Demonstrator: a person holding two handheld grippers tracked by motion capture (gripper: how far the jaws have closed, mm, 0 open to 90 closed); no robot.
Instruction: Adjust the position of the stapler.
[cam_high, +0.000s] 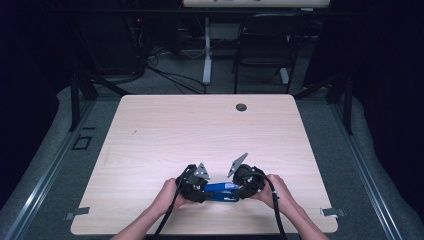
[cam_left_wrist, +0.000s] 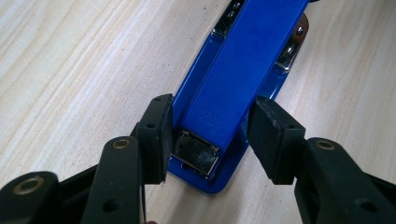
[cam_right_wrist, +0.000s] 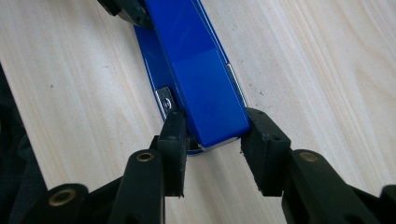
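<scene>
1. Left gripper (cam_high: 200, 189) is sitting at the left end of the blue stapler (cam_high: 221, 191), near the front edge of the table (cam_high: 150, 130). In the left gripper view one pad (cam_left_wrist: 156, 135) is lying against the stapler's (cam_left_wrist: 233, 84) base by the metal nose, and the other pad (cam_left_wrist: 273, 137) is standing just off the far side. Jaws are part-open and straddling, not clamping.
2. The stapler is lying flat on the wood, long axis running left to right between the two hands, arm down on the base.
3. Right gripper (cam_high: 243, 188) is working the opposite end. In the right gripper view both pads (cam_right_wrist: 173, 140) are sitting tight on the flanks of the rounded end of the stapler (cam_right_wrist: 196, 70); reading that as jaws closed on it and holding.
4. Step in hand, as I'm judging it: securing a two-ended hold, right side set, left side seating.
5. Next move is calling for the left jaws closing squarely on the base, not the spring-loaded top arm, before any lift or opening; an off-centre pinch is likely twisting it out of the right grip.
</scene>
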